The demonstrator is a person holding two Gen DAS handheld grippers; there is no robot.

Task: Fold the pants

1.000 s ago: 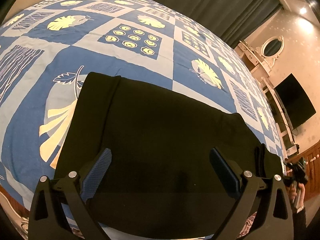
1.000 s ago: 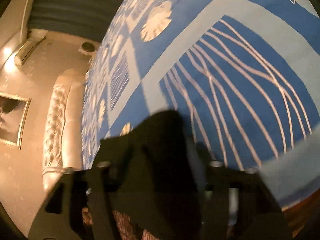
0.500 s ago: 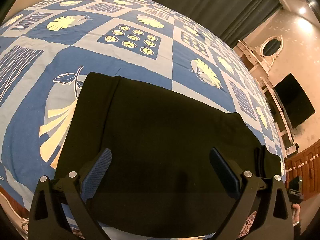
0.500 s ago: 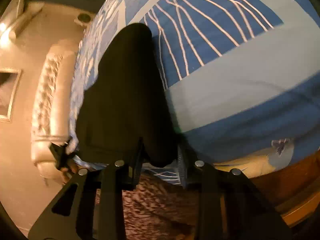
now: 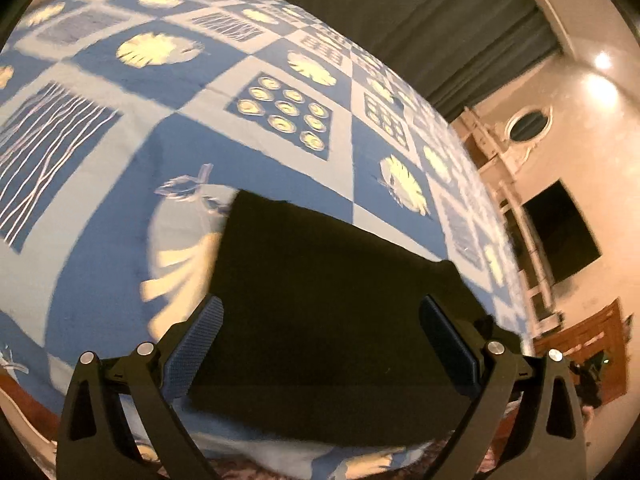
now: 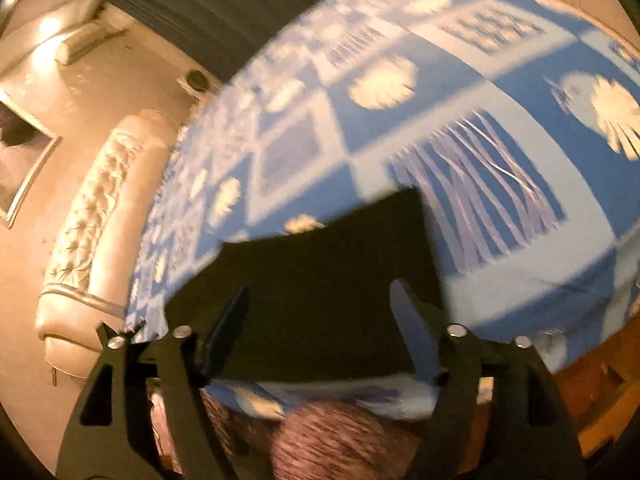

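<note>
- The left gripper (image 5: 318, 344) is hovering with its 2 blue-padded fingers (image 5: 196, 344) standing wide apart — nothing is between them, and the cloth is showing below the gap.
- The right gripper (image 6: 320, 332) is opening; its fingers (image 6: 412, 340) are spread, with no cloth pinched between them, though the frame is blurred.
- The pants (image 5: 332, 312) are lying as a flat, dark, folded rectangle on the bed (image 5: 280, 168), close to its near edge, showing under both grippers.
- In the right wrist view the pants (image 6: 320, 280) are sitting just ahead of the fingers, one corner reaching toward a square of wavy white lines.
- The bedspread is showing blue and pale squares with leaf and shell prints.
- Beyond the bed, dark curtains (image 5: 420, 28) are hanging — a dark screen (image 5: 560, 232) is sitting against the wall, and a tufted headboard (image 6: 96, 216) is showing in the right wrist view.
</note>
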